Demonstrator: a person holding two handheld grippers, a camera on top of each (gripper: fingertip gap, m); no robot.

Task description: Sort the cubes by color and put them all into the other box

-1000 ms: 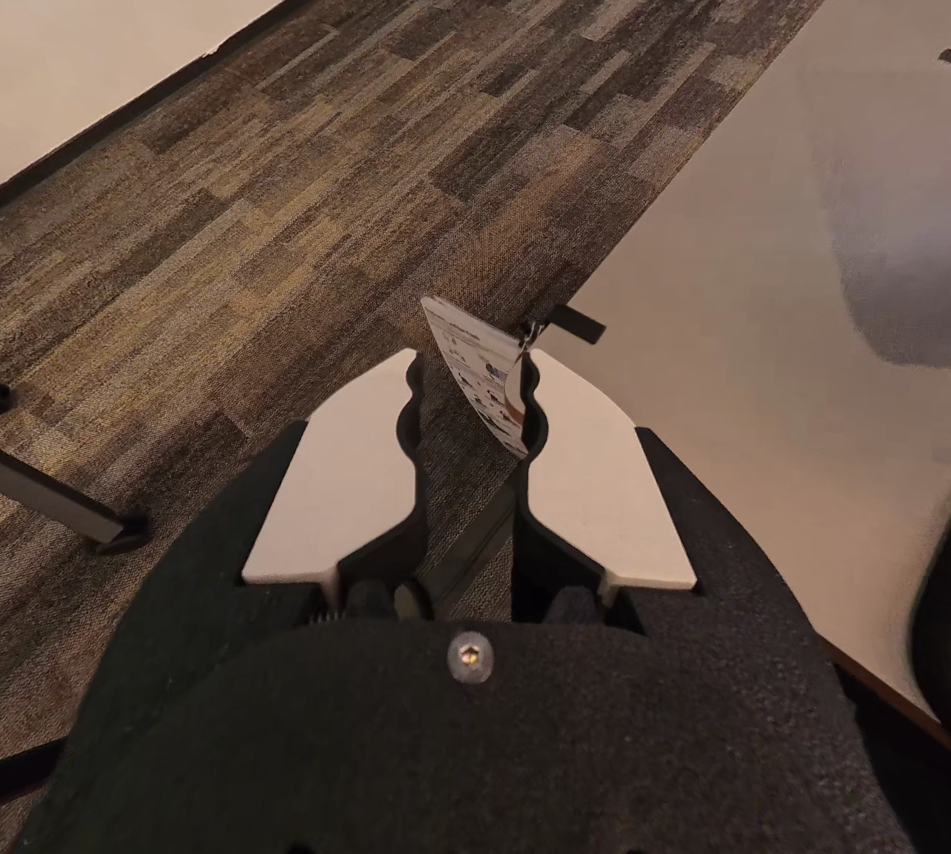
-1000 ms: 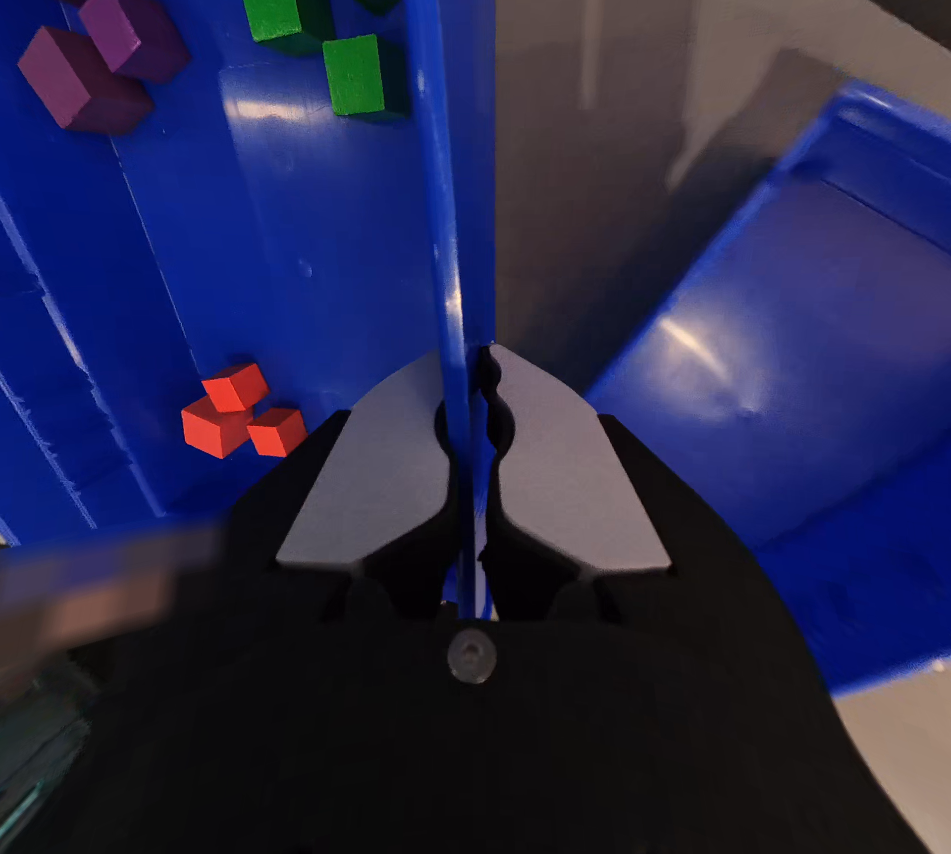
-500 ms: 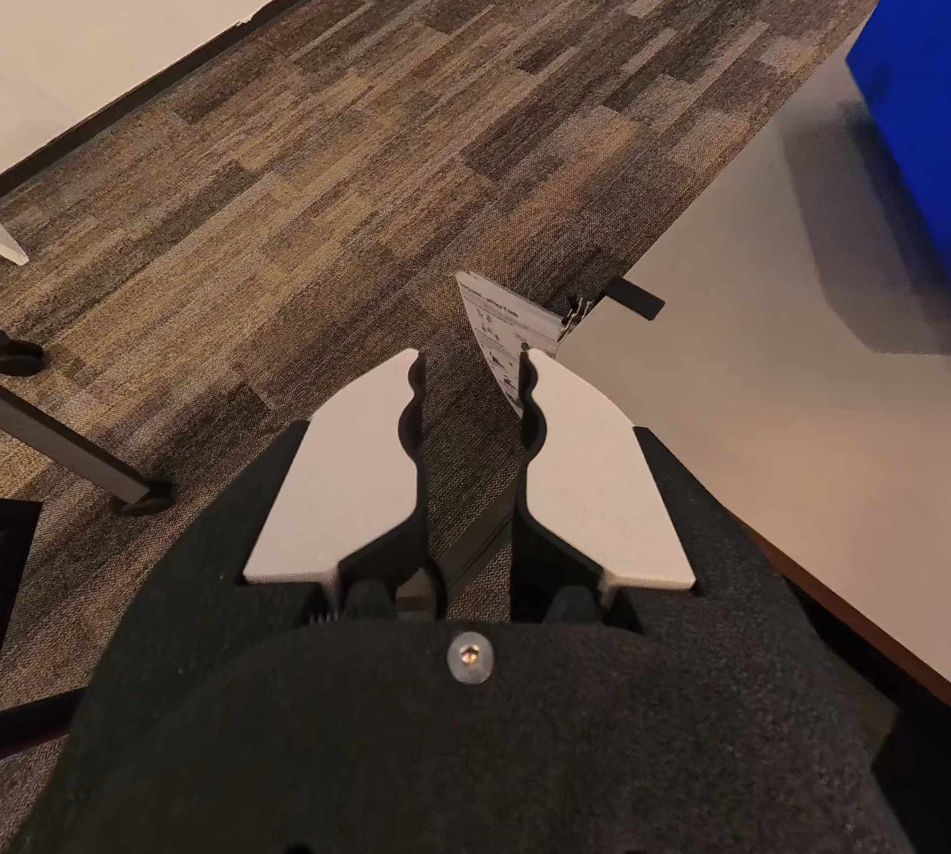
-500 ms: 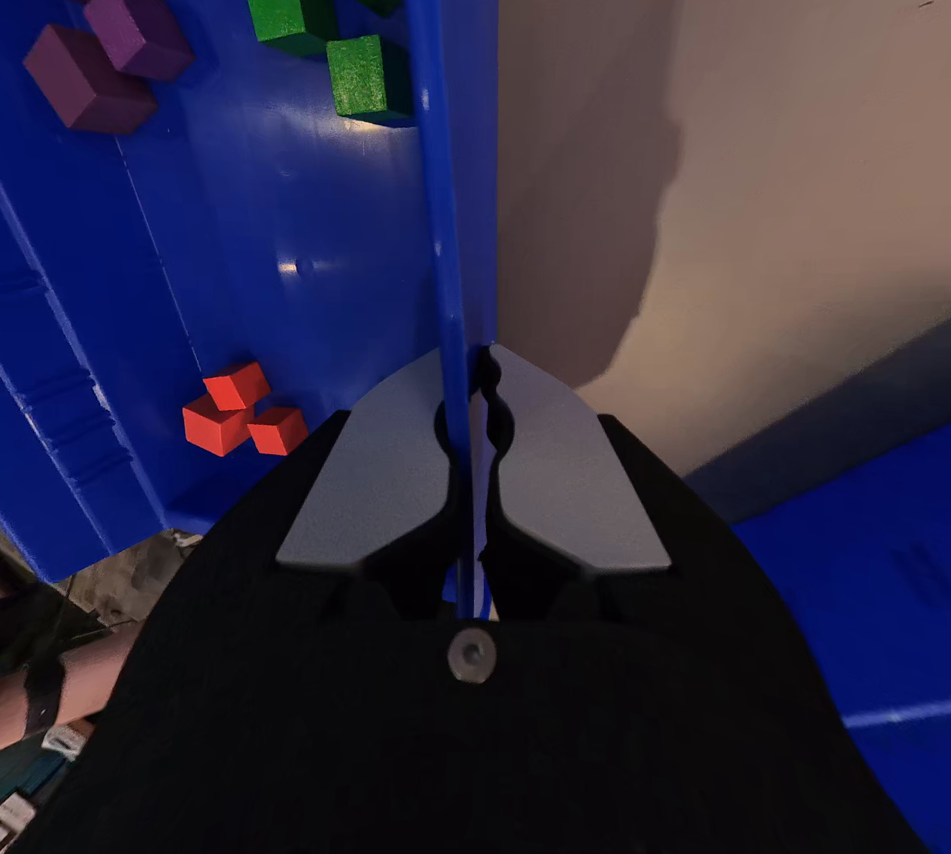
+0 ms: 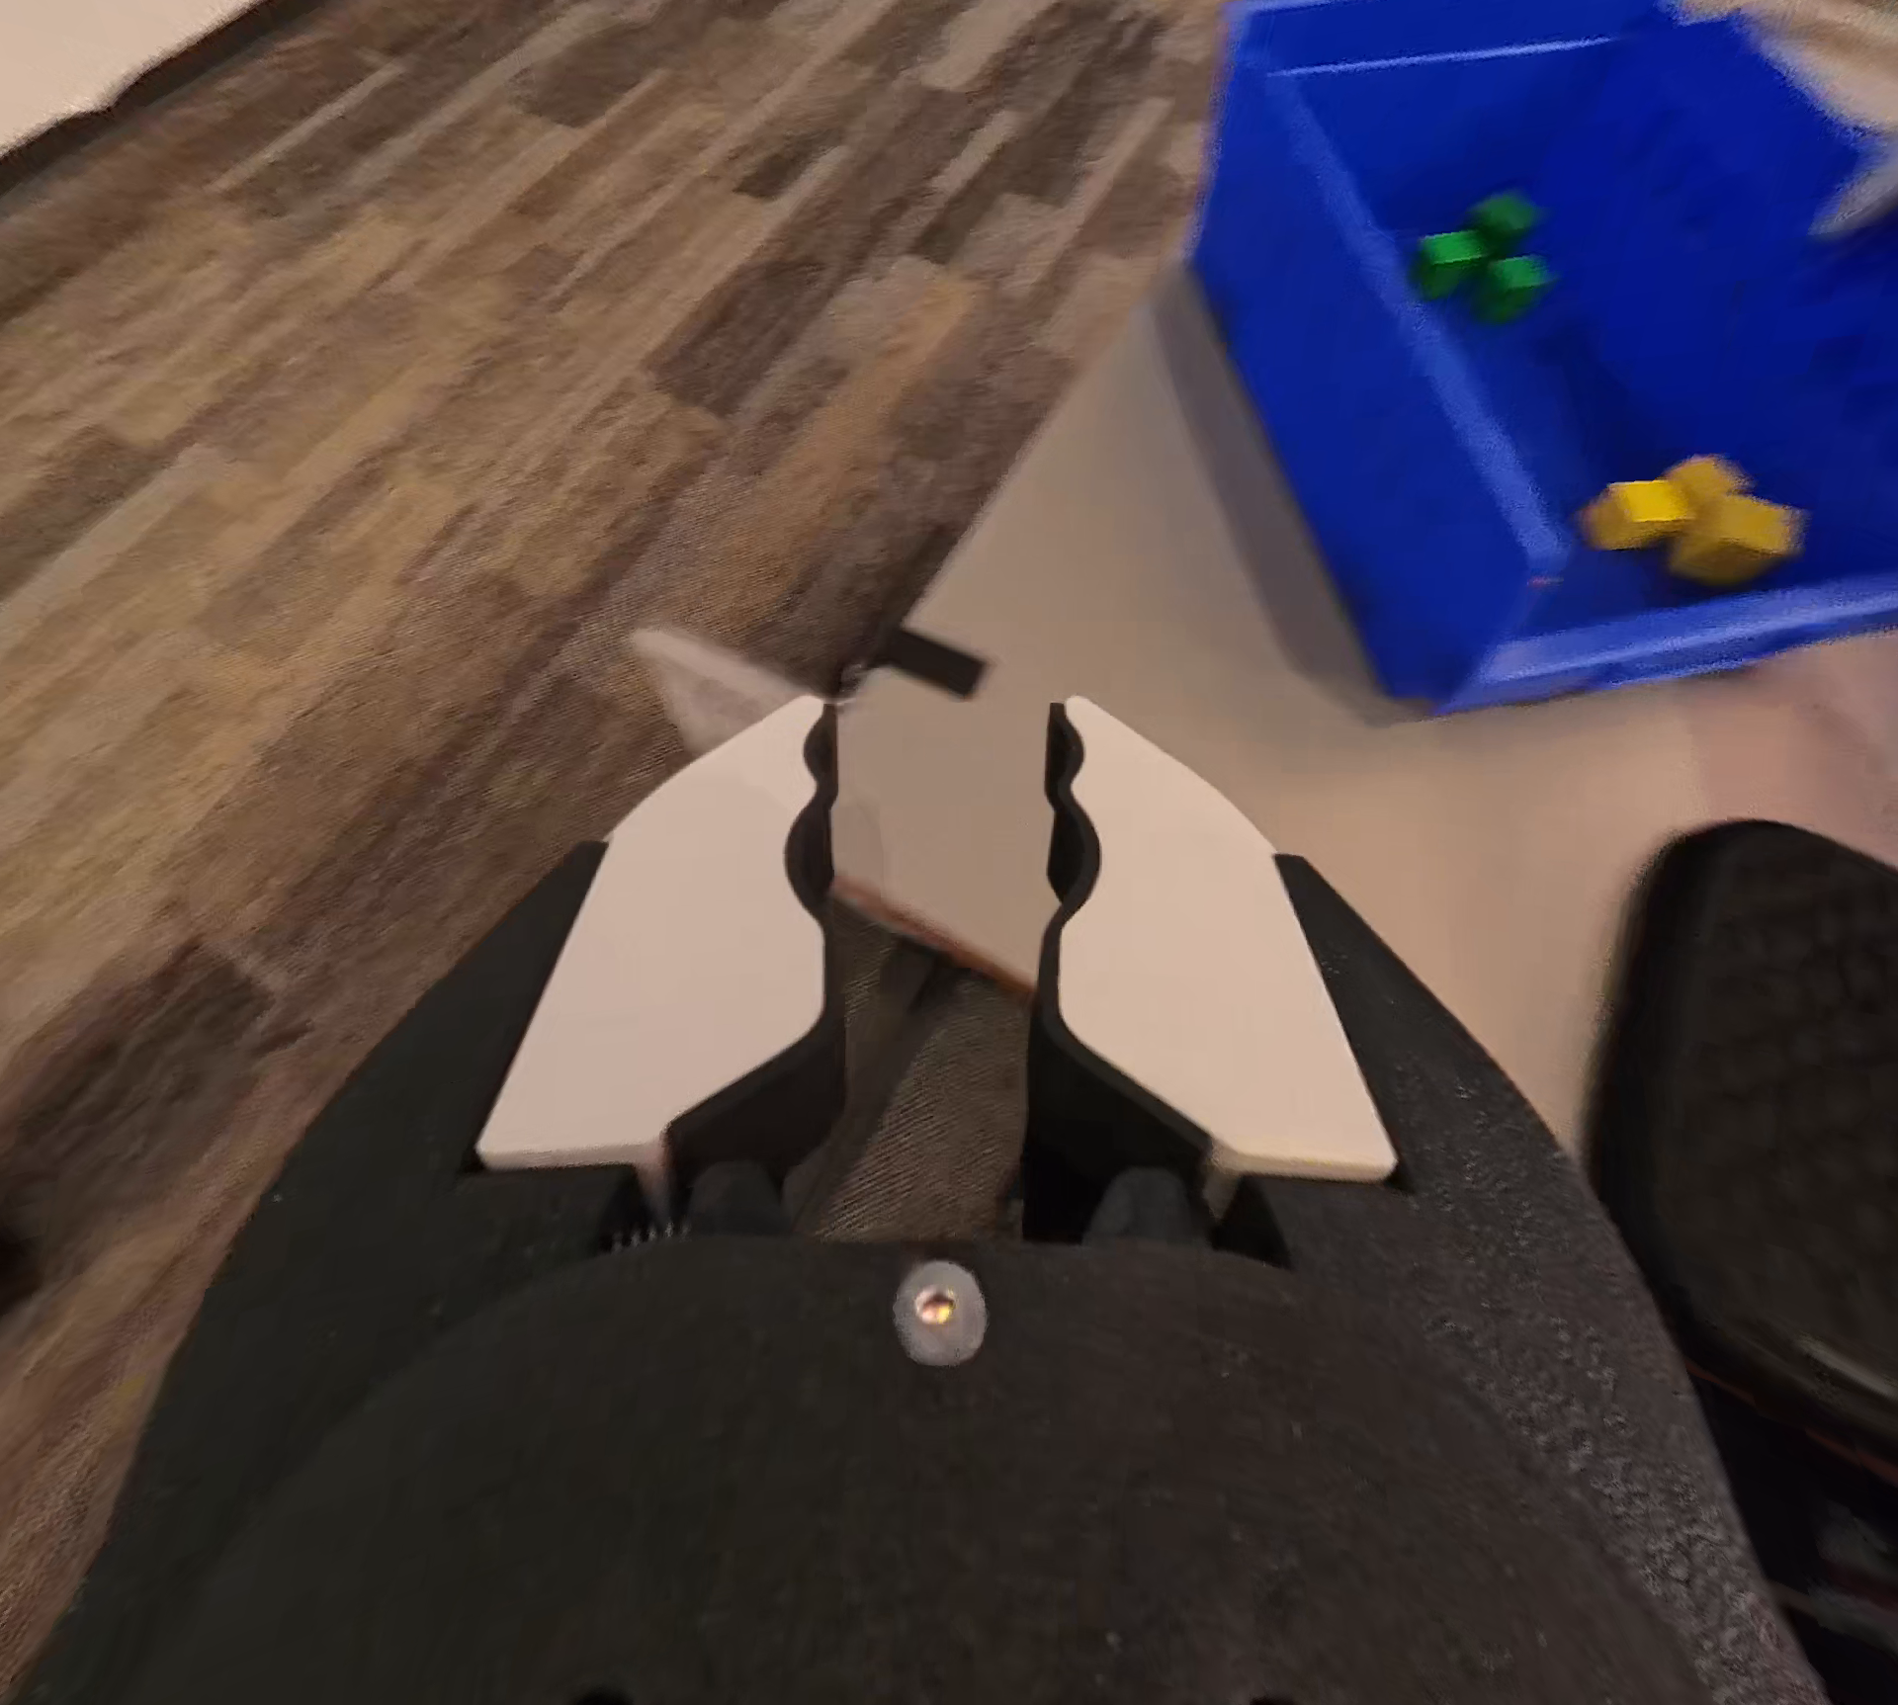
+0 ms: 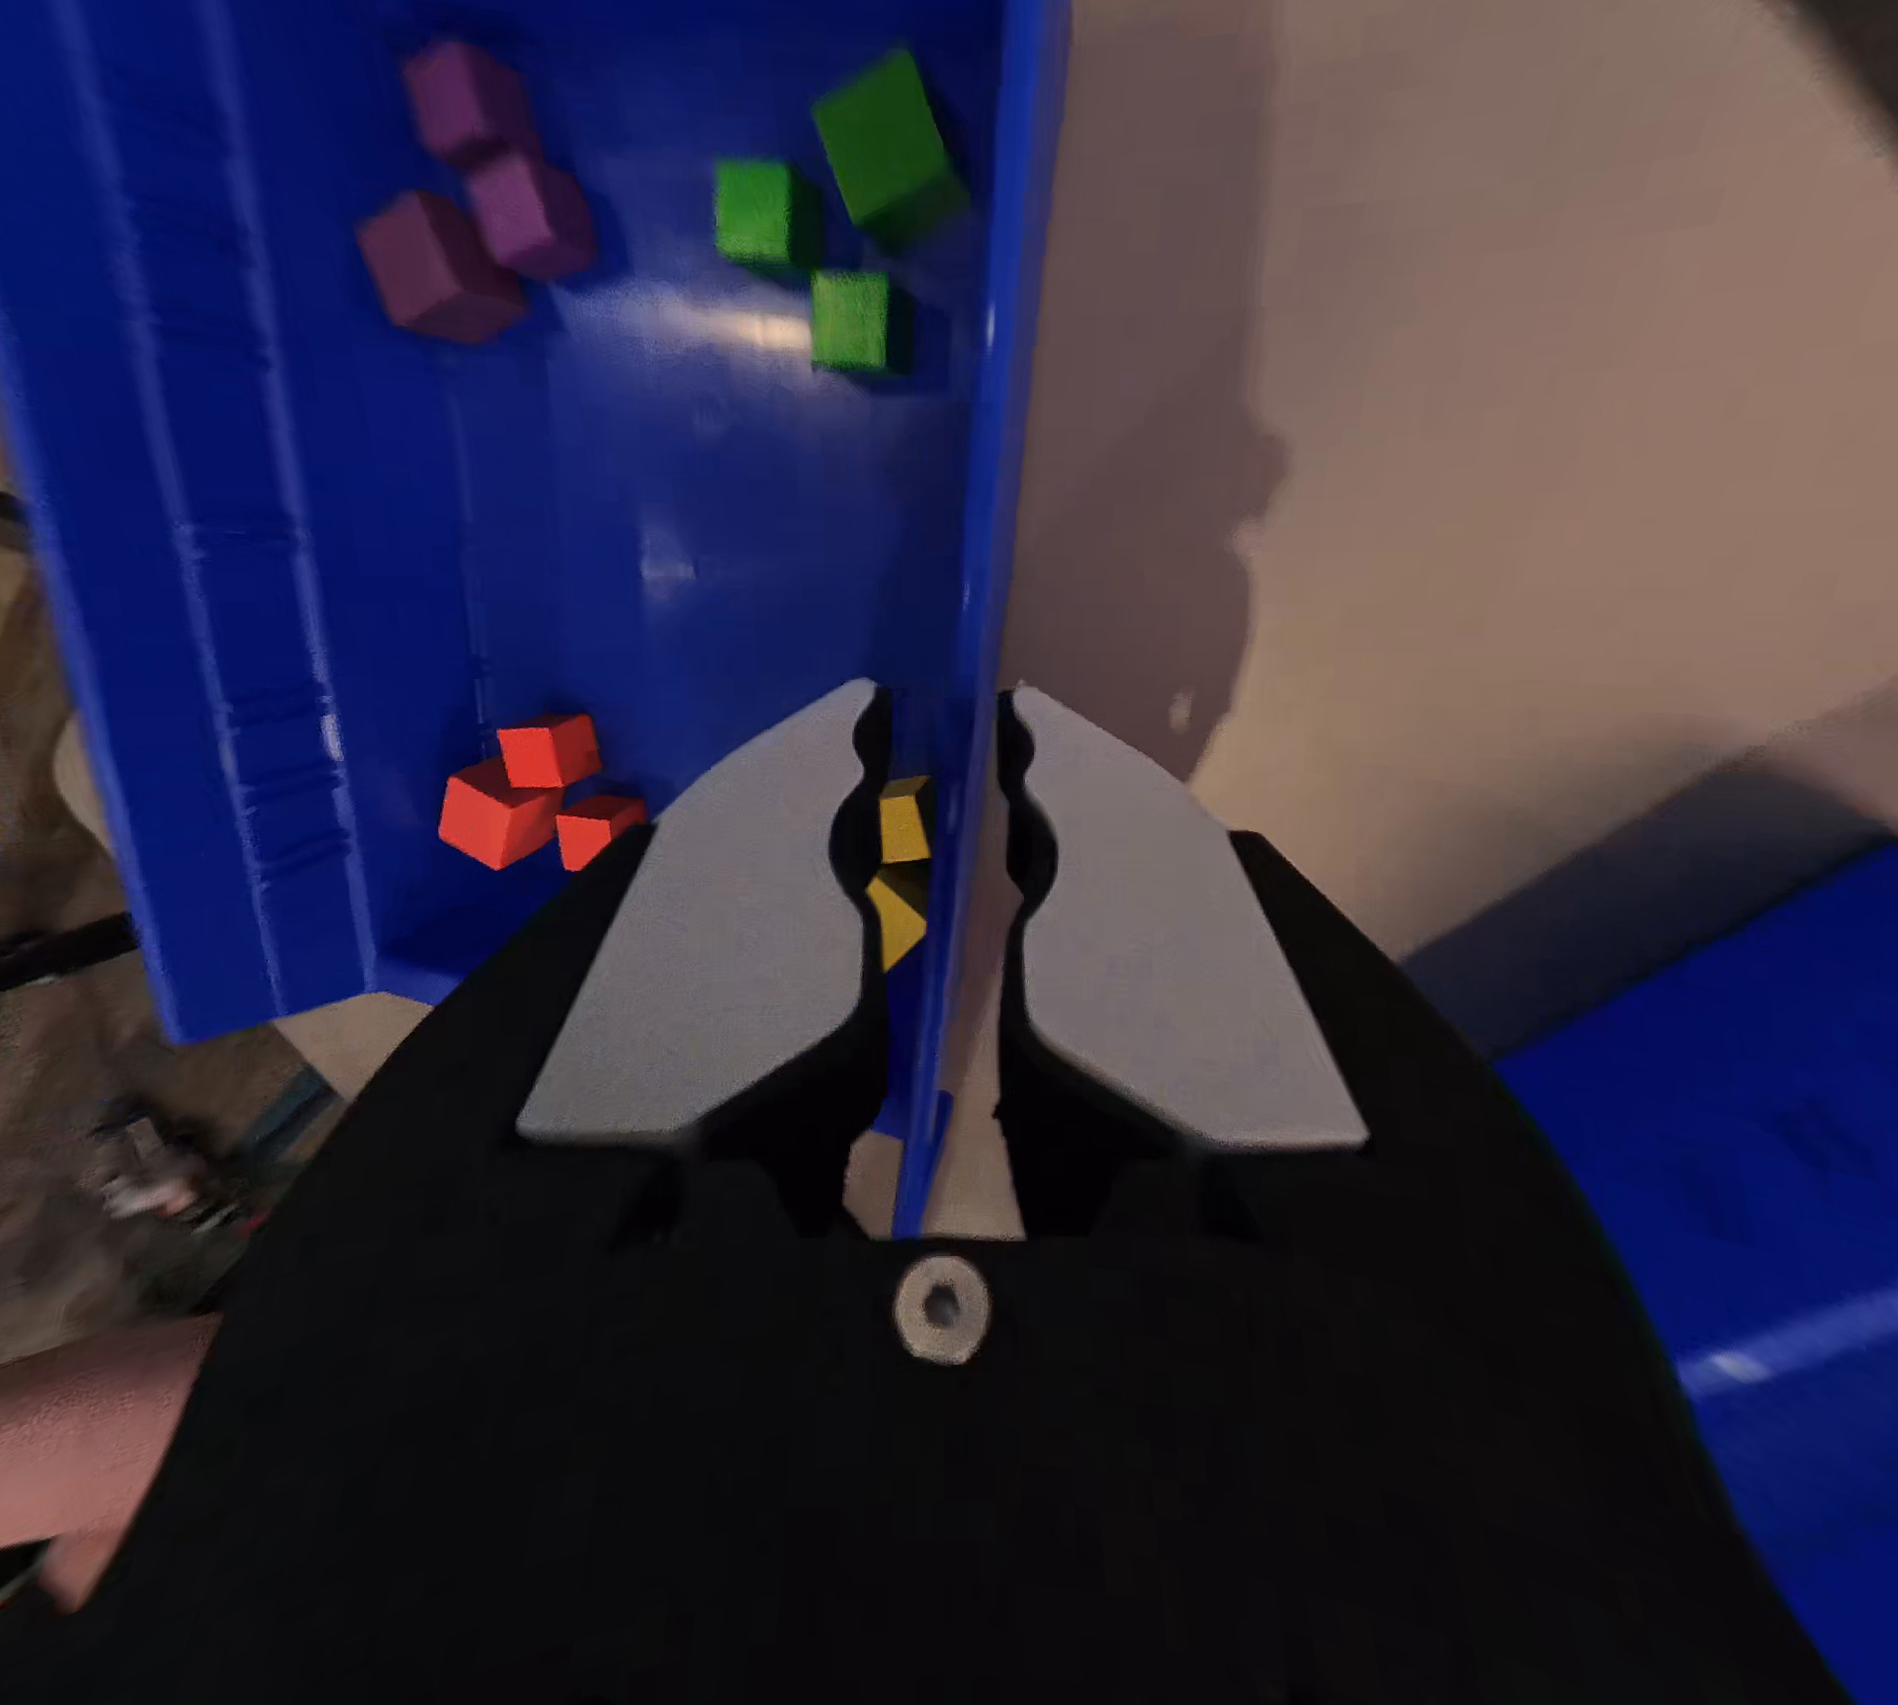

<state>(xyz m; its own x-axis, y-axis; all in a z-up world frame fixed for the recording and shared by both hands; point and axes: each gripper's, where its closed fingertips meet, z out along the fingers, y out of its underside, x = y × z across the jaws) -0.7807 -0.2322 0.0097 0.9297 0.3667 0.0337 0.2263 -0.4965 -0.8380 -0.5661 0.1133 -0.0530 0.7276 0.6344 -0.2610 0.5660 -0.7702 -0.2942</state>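
Claws first: the right claw (image 6: 940, 701) is straddling the side wall of the blue box (image 6: 308, 526), jaws slightly parted and not visibly pinching it. Purple cubes (image 6: 472, 198), green cubes (image 6: 832, 218), red cubes (image 6: 529, 788) and yellow cubes (image 6: 904, 819) are lying grouped inside, left of that wall. The left claw (image 5: 935, 711) is hovering empty and open over the bench (image 5: 1181, 588) corner, farther away.

Blue box (image 6: 257, 526); purple (image 6: 472, 198), green (image 6: 852, 218), red (image 6: 534, 788), yellow cubes (image 6: 904, 819).

Blue box (image 6: 308, 526), colour-grouped cubes (image 6: 765, 213) inside
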